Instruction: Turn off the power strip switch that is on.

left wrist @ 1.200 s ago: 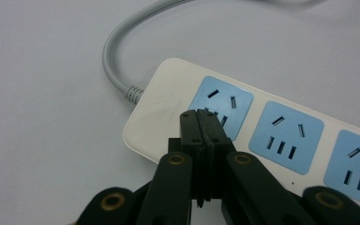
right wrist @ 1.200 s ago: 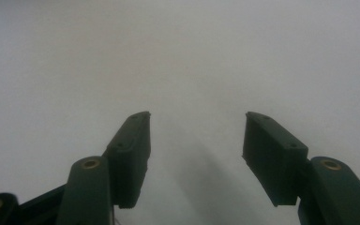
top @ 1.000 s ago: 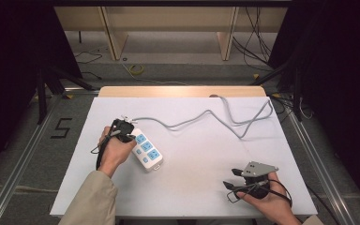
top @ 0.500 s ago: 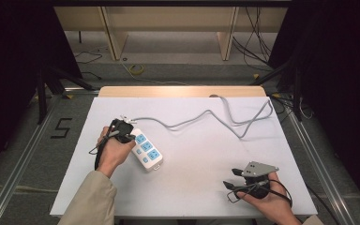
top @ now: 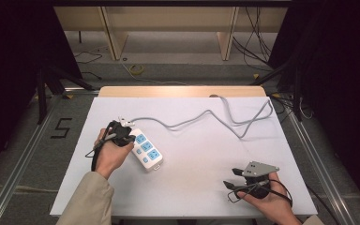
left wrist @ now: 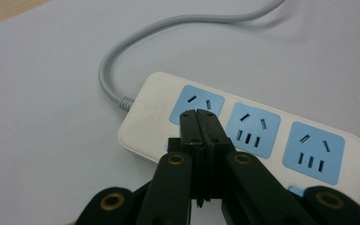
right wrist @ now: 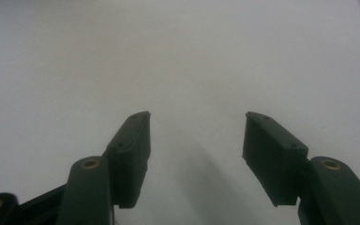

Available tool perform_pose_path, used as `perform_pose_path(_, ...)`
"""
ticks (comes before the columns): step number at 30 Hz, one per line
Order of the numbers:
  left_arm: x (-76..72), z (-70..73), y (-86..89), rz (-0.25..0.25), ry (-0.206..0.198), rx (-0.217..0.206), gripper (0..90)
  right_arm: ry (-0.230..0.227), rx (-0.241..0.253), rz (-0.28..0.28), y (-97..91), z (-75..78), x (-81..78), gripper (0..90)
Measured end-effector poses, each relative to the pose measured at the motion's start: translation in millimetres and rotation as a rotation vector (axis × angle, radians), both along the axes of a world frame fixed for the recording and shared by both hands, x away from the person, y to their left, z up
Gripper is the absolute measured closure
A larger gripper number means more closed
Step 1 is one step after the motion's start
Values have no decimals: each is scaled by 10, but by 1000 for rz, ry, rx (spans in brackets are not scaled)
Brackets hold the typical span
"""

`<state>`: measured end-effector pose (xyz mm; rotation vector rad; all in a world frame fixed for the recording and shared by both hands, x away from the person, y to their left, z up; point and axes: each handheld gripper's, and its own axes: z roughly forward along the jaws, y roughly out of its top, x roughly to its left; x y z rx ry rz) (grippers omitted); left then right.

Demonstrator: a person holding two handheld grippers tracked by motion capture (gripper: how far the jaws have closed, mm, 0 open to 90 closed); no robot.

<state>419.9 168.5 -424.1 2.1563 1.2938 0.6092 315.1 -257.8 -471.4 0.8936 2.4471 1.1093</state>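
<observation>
A white power strip with three blue socket faces lies on the white table, left of centre; its grey cable snakes off to the far right. My left gripper is shut with nothing between its jaws, and its tips hover over the cable end of the power strip. In the left gripper view the closed left gripper points at the first blue socket. My right gripper rests near the front right edge, and the right gripper is open over bare table.
The white table sheet has free room in the middle and front. The cable loops lie at the back right. Wooden furniture legs and loose floor cables stand beyond the table's far edge.
</observation>
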Motion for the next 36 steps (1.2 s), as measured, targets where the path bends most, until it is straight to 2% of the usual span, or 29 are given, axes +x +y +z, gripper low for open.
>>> perform_pose_path(5, -50, 5, -4, -13, -16, -16, 897, -3, 1, 0, -3, 2, -1, 426)
perform_pose_path(16, -118, 30, -12, -50, -50, -13, 896, -4, 1, 0, -5, 1, -1, 426)
perform_pose_path(24, -157, 29, 1, -60, -57, -20, 895, -5, 3, 0, -7, 2, 0, 426)
perform_pose_path(36, -216, 30, -11, -70, -92, -23, 895, -7, 4, 0, -11, 4, 0, 426)
